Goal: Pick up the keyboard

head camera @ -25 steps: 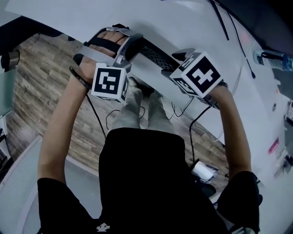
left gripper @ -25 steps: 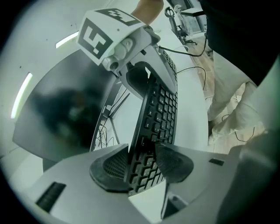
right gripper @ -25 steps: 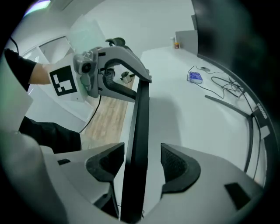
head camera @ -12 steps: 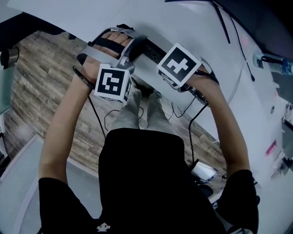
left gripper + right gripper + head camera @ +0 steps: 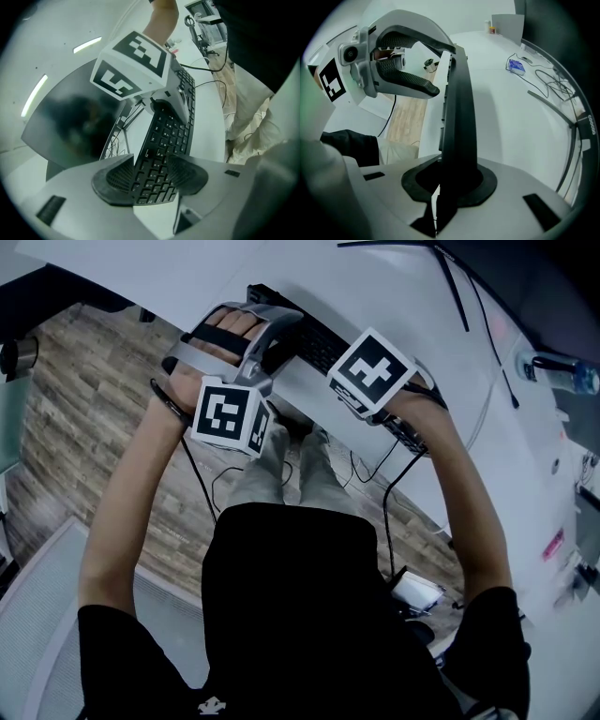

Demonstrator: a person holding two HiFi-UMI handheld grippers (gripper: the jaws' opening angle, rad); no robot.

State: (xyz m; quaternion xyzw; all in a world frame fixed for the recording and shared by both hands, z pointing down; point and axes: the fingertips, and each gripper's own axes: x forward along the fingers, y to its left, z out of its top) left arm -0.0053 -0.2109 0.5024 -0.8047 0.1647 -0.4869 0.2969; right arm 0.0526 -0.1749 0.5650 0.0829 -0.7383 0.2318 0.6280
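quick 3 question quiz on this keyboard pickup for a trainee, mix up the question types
1. True or false: the desk is dark wood.
2. What stands between the right gripper's jaws? A) a cable B) the keyboard C) nothing
3. How many grippers have the keyboard between their jaws?
Key: 1 false, it is white. 2 B, with those jaws closing. 3 Two; the left gripper's jaws are opening.

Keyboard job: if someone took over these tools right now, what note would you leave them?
Left hand-held gripper: jaws wide and opening, keyboard's end between them.
Right hand-held gripper: jaws closing on the keyboard farther along.
Keyboard lies along the table's near edge.
Done: both grippers at the keyboard.
Left: close the left jaws, then probably lift.
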